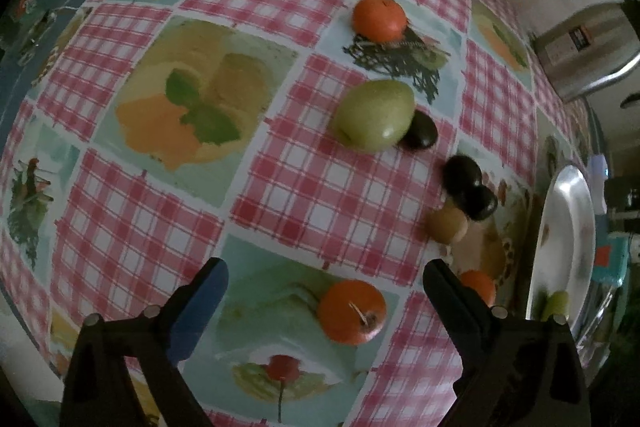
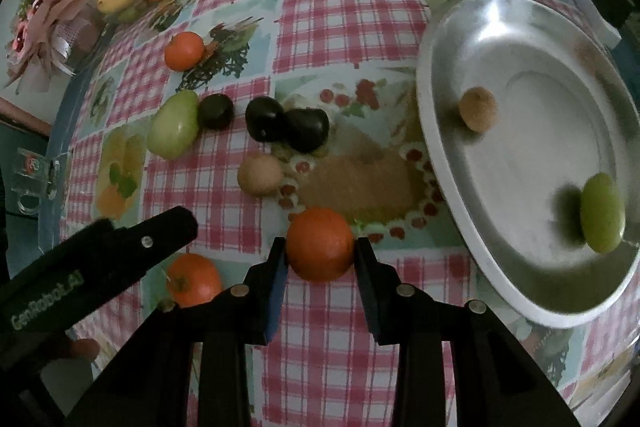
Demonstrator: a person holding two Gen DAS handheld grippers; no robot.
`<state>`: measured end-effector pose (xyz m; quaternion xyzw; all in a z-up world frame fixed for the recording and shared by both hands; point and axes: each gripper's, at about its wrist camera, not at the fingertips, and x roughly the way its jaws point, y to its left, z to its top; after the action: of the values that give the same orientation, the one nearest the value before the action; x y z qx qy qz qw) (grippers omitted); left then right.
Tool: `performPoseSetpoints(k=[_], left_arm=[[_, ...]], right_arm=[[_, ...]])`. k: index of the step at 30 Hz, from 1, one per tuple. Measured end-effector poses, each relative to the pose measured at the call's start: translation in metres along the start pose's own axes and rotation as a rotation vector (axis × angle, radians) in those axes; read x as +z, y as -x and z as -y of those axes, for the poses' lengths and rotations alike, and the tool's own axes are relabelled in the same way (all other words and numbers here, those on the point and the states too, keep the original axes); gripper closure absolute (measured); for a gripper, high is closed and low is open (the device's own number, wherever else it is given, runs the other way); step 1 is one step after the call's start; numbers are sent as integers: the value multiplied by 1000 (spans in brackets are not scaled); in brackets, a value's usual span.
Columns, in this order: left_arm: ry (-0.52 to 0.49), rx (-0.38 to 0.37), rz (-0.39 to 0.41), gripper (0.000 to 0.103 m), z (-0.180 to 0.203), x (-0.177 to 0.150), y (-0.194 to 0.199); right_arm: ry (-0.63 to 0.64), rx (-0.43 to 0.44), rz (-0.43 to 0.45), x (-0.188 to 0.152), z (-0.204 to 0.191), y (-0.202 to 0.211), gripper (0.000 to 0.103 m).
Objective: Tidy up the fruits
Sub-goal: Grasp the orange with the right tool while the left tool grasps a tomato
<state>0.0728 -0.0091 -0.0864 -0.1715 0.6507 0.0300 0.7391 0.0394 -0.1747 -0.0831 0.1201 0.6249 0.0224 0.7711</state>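
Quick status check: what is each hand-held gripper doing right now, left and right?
Left hand-held gripper: open, holding nothing, above an orange on the table.
Right hand-held gripper: closed on a second orange.

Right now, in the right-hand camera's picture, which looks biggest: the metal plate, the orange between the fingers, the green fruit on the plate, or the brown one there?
1. Metal plate
2. Orange, though nearness inflates it
3. Green fruit
4. Brown fruit, close to the green one

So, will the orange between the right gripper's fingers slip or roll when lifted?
The orange is round, so it would probably roll if released. The right gripper pinches it at its widest part, likely a stable hold. Its skin looks matte, probably not slippery.
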Motion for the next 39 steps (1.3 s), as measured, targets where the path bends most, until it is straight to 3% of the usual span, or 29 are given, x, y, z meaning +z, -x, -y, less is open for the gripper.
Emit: performPoseSetpoints(k=[10, 13, 15, 20, 39], left_arm=[[-24, -12, -32, 22, 4, -28, -9], [-29, -30, -29, 34, 4, -35, -8], [-26, -48, -33, 50, 3, -36, -6], [-16, -87, -48, 64, 7, -37, -4], [19, -91, 9, 64, 2, -9, -2]], right_arm=[[-26, -1, -7, -14, 11, 8, 68], [-30, 1, -13, -14, 12, 7, 68], [-30, 1, -15, -14, 12, 6, 68], [-27, -1, -19, -11, 8, 4, 68], [13, -14, -11, 0, 0, -2, 69]])
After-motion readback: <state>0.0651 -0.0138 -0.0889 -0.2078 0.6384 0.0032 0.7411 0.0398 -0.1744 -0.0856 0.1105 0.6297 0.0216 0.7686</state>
